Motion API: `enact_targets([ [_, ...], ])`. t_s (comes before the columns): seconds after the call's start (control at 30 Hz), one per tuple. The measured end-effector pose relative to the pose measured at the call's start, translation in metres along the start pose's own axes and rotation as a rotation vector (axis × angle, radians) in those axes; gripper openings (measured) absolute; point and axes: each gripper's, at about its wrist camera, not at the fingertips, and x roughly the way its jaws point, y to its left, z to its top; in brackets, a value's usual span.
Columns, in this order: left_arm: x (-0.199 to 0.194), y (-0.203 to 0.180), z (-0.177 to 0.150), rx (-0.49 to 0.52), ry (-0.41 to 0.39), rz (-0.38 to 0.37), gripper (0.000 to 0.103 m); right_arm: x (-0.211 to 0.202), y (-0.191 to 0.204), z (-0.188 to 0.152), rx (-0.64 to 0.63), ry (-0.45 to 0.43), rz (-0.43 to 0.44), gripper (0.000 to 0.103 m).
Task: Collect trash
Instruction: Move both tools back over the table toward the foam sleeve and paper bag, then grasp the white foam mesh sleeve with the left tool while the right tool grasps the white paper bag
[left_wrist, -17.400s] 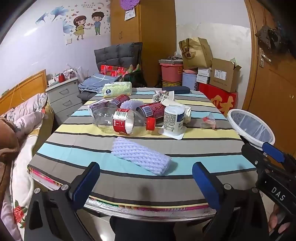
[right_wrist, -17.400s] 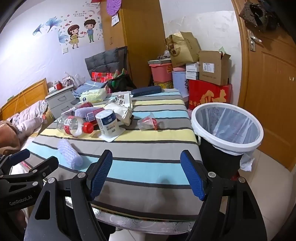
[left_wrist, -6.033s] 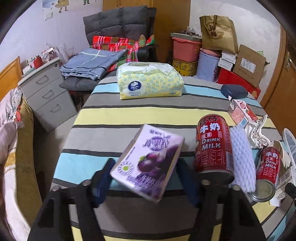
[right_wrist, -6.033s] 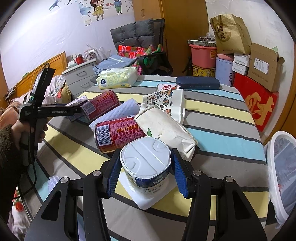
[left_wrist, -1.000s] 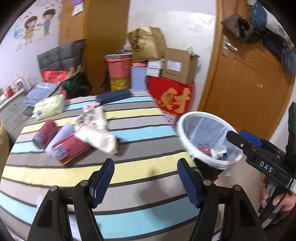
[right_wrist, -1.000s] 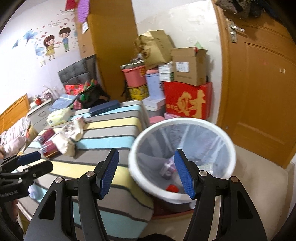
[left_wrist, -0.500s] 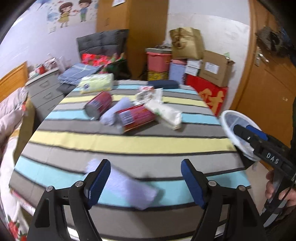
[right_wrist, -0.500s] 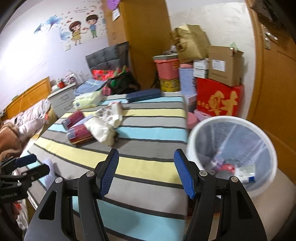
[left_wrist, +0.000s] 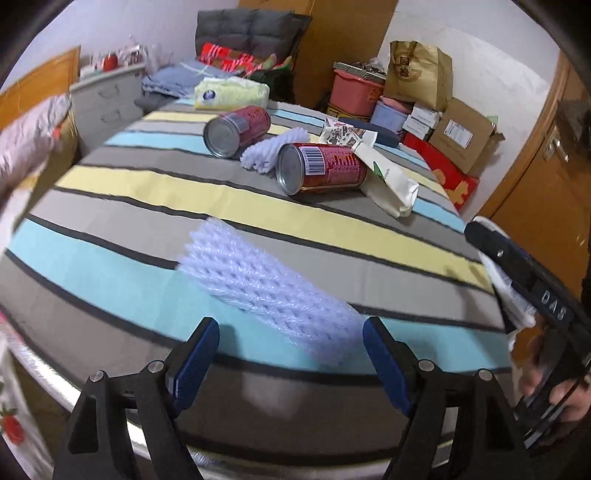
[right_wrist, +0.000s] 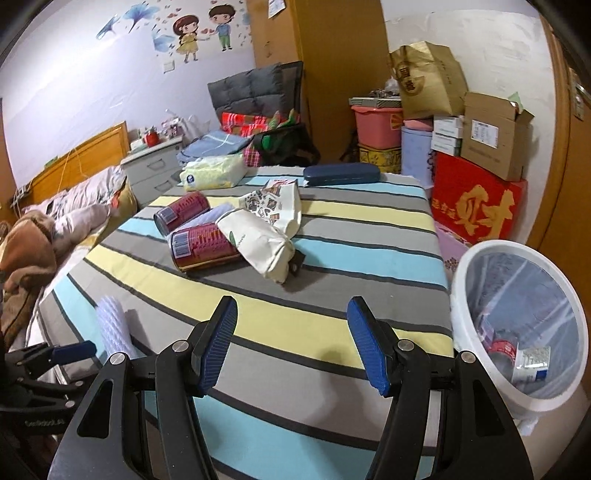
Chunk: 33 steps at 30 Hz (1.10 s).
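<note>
- The white foam netting sleeve (left_wrist: 269, 284) lies on the striped surface (left_wrist: 332, 229), right ahead of the left hand-held gripper (left_wrist: 291, 354). Its jaws just widened and stand apart, touching nothing.
- Right hand-held gripper (right_wrist: 291, 345) hangs released over bare stripes.
- Two red tin cans (right_wrist: 203, 247), barcodes showing, lie beside a cream paper bag (right_wrist: 258, 243).
- The white lined trash bin (right_wrist: 517, 325) holds a labelled cup and a red-capped bottle.

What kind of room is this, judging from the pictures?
Most likely a bedroom at home, also used for storage. A bed with a wooden headboard stands beside a drawer cabinet, and boxes are piled by the wooden door.
</note>
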Motion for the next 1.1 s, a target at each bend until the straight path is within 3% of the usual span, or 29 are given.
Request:
enact_targets([
  [0.2, 0.014, 0.006, 0.018, -0.026, -0.009, -0.046, 0.080, 0.010, 0.000, 0.006, -0.020, 0.027, -0.010, 0.064],
  [0.4, 0.020, 0.025, 0.032, -0.083, -0.013, -0.050, 0.080, 0.019, 0.004, 0.017, -0.069, 0.057, -0.009, 0.064],
  [0.53, 0.026, 0.031, 0.039, -0.081, -0.017, -0.012, 0.080, 0.025, 0.011, 0.027, -0.107, 0.063, 0.010, 0.064],
  [0.73, 0.041, 0.023, 0.055, 0.022, 0.010, 0.016, 0.080, 0.042, 0.019, 0.032, -0.134, 0.071, 0.016, 0.064],
  [1.0, 0.047, -0.003, 0.071, 0.282, 0.004, 0.011, 0.080, 0.055, 0.016, 0.034, -0.130, 0.113, -0.018, 0.064],
  [1.1, 0.048, 0.004, 0.068, 0.258, 0.029, 0.071, 0.080, 0.058, 0.019, 0.034, -0.148, 0.119, -0.015, 0.064],
])
